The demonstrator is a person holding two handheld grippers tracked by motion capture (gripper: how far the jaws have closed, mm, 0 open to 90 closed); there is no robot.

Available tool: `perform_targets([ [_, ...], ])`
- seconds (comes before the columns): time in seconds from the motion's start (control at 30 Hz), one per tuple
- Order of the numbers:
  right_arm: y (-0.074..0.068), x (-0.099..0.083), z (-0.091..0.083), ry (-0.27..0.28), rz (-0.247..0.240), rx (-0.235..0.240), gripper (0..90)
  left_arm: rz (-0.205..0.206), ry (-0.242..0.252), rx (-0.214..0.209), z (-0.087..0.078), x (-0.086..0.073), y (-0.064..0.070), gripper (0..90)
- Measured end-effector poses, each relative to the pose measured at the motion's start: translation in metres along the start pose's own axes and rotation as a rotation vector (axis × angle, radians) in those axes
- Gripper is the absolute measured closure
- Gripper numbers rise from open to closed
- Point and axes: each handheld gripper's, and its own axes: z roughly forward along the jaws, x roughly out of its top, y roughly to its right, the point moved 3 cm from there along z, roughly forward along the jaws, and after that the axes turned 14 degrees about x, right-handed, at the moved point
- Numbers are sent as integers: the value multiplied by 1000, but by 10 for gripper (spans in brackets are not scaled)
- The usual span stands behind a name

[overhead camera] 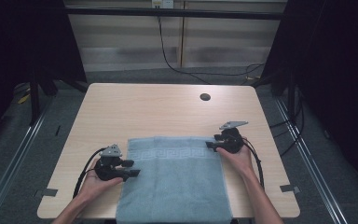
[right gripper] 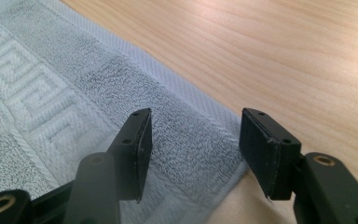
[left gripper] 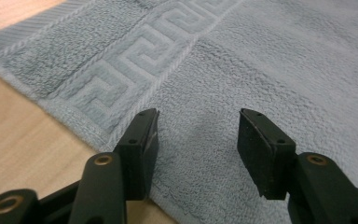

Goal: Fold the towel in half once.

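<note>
A grey-blue towel with a Greek-key band lies flat on the wooden table, hanging over the near edge. My left gripper is open at the towel's left edge, its jaws spread over the terry cloth just inside the hem. My right gripper is open at the towel's far right corner, with the jaws straddling the corner's hem. Neither gripper holds anything.
A round cable hole sits in the table's far right part. Bare wood stretches beyond the towel. Black cables run along the floor behind the table, and dark curtains stand at both sides.
</note>
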Motion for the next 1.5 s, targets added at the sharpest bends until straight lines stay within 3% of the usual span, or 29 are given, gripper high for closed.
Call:
perform_targets([
  [0.07, -4, -1, 3, -9, -34, -33, 481, -8, 0, 4, 2, 5, -3, 471],
  [0.13, -6, 0, 4, -21, -34, -42, 510, -24, 2, 13, 2, 11, -9, 461],
  [0.17, -7, 0, 4, -23, -38, -43, 552, -25, 12, 28, 2, 15, -13, 461],
  [0.2, -7, -1, 3, -22, -39, -37, 609, -52, 45, 45, 1, 20, -18, 465],
  [0.23, -7, -1, 3, -22, -39, -37, 609, -52, 45, 45, 1, 20, -18, 463],
  [0.27, -7, -1, 3, -17, -36, -29, 666, -67, 46, 46, 3, 26, -25, 463],
  [0.3, -6, -2, 2, -11, -34, -19, 713, -61, 66, 94, 4, 35, -33, 466],
  [0.37, -7, -3, 1, -13, -30, -13, 756, -67, 84, 97, 6, 39, -36, 509],
  [0.4, -8, -4, 0, -13, -29, -8, 781, -82, 103, 125, 15, 47, -47, 505],
  [0.53, -7, -5, -1, -2, -18, 12, 822, -88, 77, 130, 26, 49, -55, 490],
  [0.67, -8, -6, -1, -4, -19, 10, 827, -99, 46, 186, 38, 43, -62, 455],
  [0.73, -8, -6, -1, -1, -18, 9, 826, -123, 49, 164, 38, 41, -65, 448],
  [0.77, -8, -6, -1, 5, -15, 14, 825, -129, 53, 173, 40, 40, -65, 450],
  [1.0, -8, -6, -1, 9, -13, 14, 825, -71, 52, 169, 44, 40, -60, 451],
  [1.13, -8, -7, -1, 12, -1, 10, 825, 9, 57, 167, 44, 38, -55, 556],
  [1.23, -9, -7, -1, 15, -2, 10, 826, 30, 60, 133, 43, 37, -50, 680],
  [1.37, -10, -8, -1, 15, 3, 9, 831, -23, 48, 95, 43, 37, -51, 813],
  [1.5, -11, -9, -2, 25, 36, 68, 845, -53, 53, 86, 41, 37, -53, 860],
])
